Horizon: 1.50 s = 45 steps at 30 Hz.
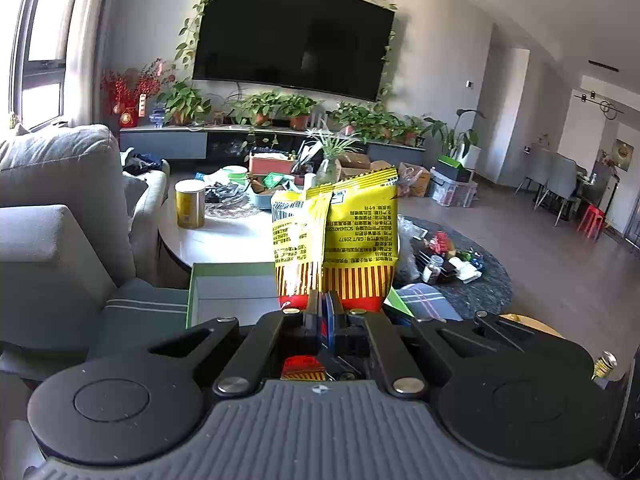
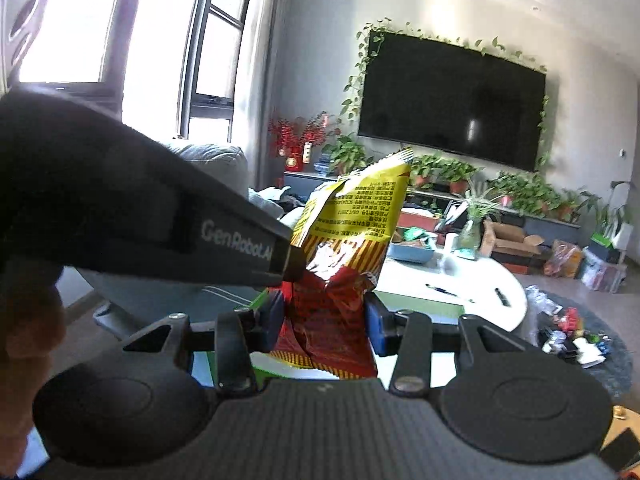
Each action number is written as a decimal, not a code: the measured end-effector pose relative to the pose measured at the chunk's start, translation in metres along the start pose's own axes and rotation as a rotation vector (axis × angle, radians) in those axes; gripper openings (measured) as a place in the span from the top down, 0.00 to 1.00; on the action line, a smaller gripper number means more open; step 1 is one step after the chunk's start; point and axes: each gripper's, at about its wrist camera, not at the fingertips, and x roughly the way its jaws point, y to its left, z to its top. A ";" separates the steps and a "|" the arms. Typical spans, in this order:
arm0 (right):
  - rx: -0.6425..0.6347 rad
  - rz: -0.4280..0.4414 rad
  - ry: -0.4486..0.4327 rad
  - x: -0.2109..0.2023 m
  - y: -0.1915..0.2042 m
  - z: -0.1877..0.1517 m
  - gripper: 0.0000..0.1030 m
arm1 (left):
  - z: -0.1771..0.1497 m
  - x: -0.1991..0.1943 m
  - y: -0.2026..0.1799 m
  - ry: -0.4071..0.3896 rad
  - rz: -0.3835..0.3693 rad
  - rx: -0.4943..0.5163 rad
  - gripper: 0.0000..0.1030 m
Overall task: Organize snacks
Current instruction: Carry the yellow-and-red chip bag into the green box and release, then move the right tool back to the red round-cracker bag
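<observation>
A yellow and red snack bag point(image 1: 336, 240) stands upright in the air, held at its red bottom edge by my left gripper point(image 1: 325, 308), whose jaws are shut on it. In the right wrist view the same bag point(image 2: 344, 248) hangs between the blue pads of my right gripper point(image 2: 326, 320). These fingers stand apart on either side of the crumpled red lower part and look open around it. The left gripper's body point(image 2: 160, 224) comes in from the left and pinches the bag. A green-edged box point(image 1: 224, 292) lies below the bag.
A white round coffee table point(image 1: 232, 236) holds a yellow can point(image 1: 190, 204), a blue tray point(image 2: 412, 252) and plants. A grey sofa point(image 1: 60, 208) stands at the left. Loose items lie on a dark round rug point(image 1: 472, 264) at the right. A TV point(image 1: 292, 36) hangs on the far wall.
</observation>
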 end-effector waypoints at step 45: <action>0.342 -0.006 0.138 -0.046 -0.051 -0.056 0.31 | -0.081 0.013 0.020 0.308 -0.038 -0.010 0.45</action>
